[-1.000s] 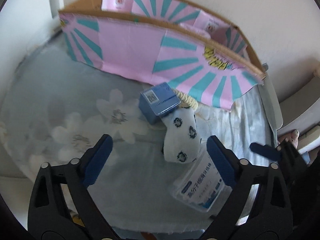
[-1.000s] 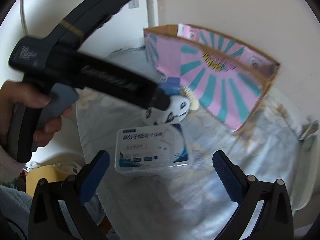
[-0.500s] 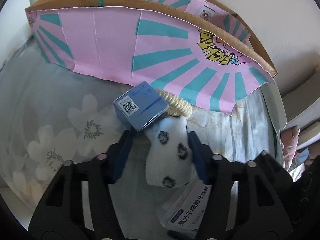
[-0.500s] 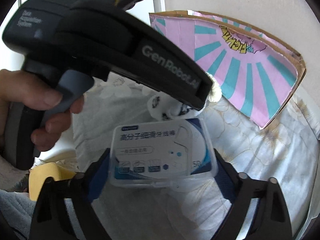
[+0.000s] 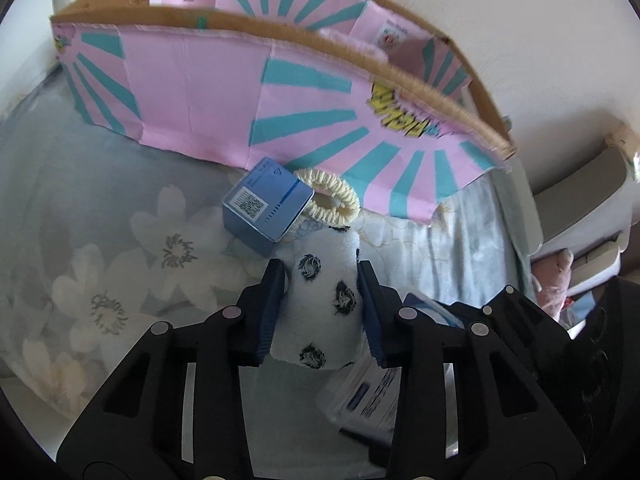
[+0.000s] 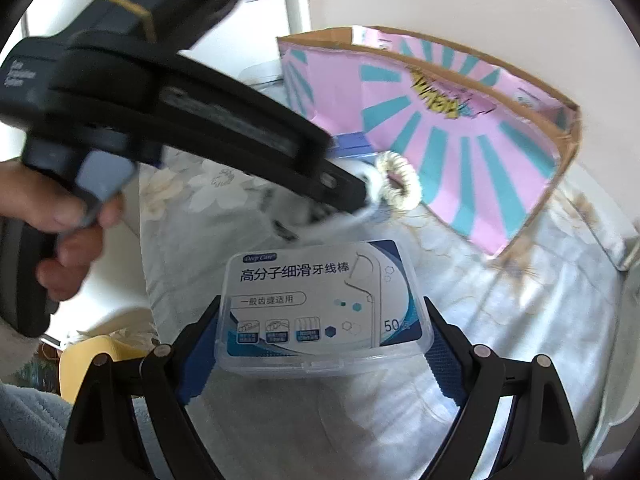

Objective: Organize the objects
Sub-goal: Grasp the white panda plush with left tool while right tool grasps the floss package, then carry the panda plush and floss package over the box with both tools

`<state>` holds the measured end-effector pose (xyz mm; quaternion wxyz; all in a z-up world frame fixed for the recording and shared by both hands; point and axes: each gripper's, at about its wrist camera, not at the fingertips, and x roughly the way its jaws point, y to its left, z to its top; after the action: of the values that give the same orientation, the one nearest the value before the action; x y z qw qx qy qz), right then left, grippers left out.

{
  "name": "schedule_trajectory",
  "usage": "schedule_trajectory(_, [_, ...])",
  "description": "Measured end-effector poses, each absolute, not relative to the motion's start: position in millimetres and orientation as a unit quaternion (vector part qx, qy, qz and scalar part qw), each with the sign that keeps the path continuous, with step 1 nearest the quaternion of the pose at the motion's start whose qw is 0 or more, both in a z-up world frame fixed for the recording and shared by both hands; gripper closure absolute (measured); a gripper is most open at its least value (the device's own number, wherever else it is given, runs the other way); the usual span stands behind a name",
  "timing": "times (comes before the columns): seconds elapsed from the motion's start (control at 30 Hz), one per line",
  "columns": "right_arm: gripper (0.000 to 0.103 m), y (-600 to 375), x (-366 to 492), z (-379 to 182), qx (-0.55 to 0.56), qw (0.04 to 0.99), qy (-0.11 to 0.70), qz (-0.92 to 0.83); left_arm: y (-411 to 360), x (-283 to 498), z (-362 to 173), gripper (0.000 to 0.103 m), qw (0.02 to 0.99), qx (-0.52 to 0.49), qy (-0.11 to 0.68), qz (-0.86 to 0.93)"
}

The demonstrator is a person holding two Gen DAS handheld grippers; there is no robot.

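Note:
My left gripper (image 5: pixel 322 312) is shut on a white sock with black spots (image 5: pixel 320 304) and holds it just above the cloth. My right gripper (image 6: pixel 320 344) is shut on a clear floss-pick box with a blue and white label (image 6: pixel 320 304); that box shows under the sock in the left wrist view (image 5: pixel 372 392). A small blue box (image 5: pixel 266 206) and a cream hair scrunchie (image 5: pixel 330 202) lie against the front of a pink and teal cardboard box (image 5: pixel 248 92). The left gripper's body (image 6: pixel 180 120) crosses the right wrist view above the floss box.
The table is covered with a pale blue floral cloth (image 5: pixel 120 248). The cardboard box (image 6: pixel 460 128) stands open-topped at the back against a white wall. White furniture and a pink toy (image 5: pixel 556 280) are off the table's right edge. A yellow object (image 6: pixel 100 360) lies below the left edge.
My left gripper closed on the sock and lifted it slightly. My right gripper moved in and closed on the floss-pick box.

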<state>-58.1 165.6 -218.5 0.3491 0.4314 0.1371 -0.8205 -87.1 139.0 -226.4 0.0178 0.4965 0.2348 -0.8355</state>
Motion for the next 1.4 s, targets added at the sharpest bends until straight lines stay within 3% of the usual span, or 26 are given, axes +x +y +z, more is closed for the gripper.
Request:
schedule_trajectory(0.47, [0.016,181,-64,-102,0.417,0.174,0.066,-0.889,93,-64,-115,0.069,-0.021,0.44,0.208,-0.873])
schedule_trajectory(0.8, [0.016,179,-68,-31,0.399,0.03,-0.047,-0.915,56,-44,-36,0.069,-0.013,0.393,0.107,-0.913])
schedule_trajectory(1.4, [0.016,129,-52,-7,0.36,-0.072,-0.067,-0.928,-4,-32,-26,0.069,-0.048,0.364,0.076,-0.927])
